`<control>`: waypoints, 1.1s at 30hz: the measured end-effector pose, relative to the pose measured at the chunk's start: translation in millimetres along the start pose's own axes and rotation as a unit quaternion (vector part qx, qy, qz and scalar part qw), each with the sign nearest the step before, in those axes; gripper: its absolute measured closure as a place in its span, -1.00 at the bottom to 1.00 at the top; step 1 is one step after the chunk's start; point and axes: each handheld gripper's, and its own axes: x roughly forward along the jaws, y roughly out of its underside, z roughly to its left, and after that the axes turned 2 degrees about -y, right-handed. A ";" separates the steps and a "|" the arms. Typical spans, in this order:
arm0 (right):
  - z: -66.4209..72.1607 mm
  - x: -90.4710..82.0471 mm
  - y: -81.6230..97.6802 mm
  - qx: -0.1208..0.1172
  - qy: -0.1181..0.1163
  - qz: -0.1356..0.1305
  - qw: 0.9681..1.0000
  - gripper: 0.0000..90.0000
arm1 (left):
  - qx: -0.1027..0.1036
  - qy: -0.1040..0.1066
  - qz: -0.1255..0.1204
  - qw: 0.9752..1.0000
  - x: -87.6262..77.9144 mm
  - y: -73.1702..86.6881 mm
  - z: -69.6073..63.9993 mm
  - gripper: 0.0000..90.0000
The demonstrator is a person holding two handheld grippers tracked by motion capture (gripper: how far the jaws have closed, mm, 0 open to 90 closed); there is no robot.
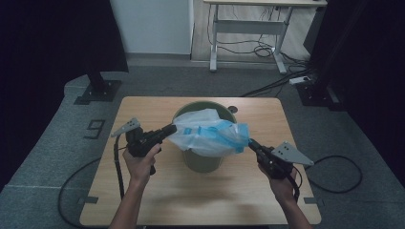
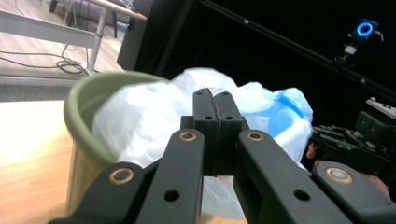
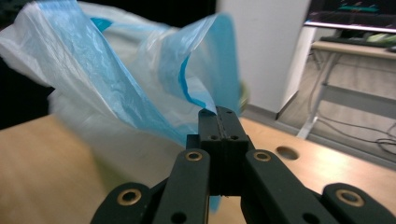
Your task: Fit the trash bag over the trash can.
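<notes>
A thin white and blue plastic bag [image 1: 207, 133] is stretched over the mouth of a green bin [image 1: 203, 162] in the middle of the table. My left gripper [image 1: 173, 128] is shut on the bag's left edge, and my right gripper [image 1: 250, 141] is shut on its right, blue edge. In the left gripper view the closed jaws [image 2: 214, 100] sit against the bag [image 2: 140, 121], with the bin's rim [image 2: 81, 121] to their left. In the right gripper view the bag's [image 3: 116, 84] blue hem runs down into the closed jaws [image 3: 218, 114]. The bag hides the inside of the bin.
The wooden table [image 1: 143, 200] has a round cable hole [image 1: 232, 109] behind the bin. Cables trail off both sides onto the grey floor. A white desk frame [image 1: 248, 28] stands far behind, and black stands flank the table.
</notes>
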 end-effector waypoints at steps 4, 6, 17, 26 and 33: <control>8.0 -3.5 13.8 0.001 -0.021 0.017 1.000 0.97 | 0.005 0.000 0.007 1.000 -8.1 11.0 1.2 0.99; 10.0 -4.7 20.4 0.006 -0.029 0.024 0.999 0.97 | 0.008 -0.003 0.007 1.000 -10.9 13.5 2.4 0.99; 13.6 -0.3 56.3 0.041 -0.057 0.056 0.996 0.97 | 0.007 -0.018 0.011 1.000 -15.7 27.5 11.5 0.99; -3.4 -13.1 50.6 0.049 -0.040 0.037 0.997 0.61 | 0.005 -0.015 0.013 1.000 -18.0 29.8 10.6 0.99; -37.9 -19.8 20.9 0.057 0.000 0.007 0.998 0.45 | 0.002 -0.016 0.012 1.000 -19.5 28.3 12.2 0.99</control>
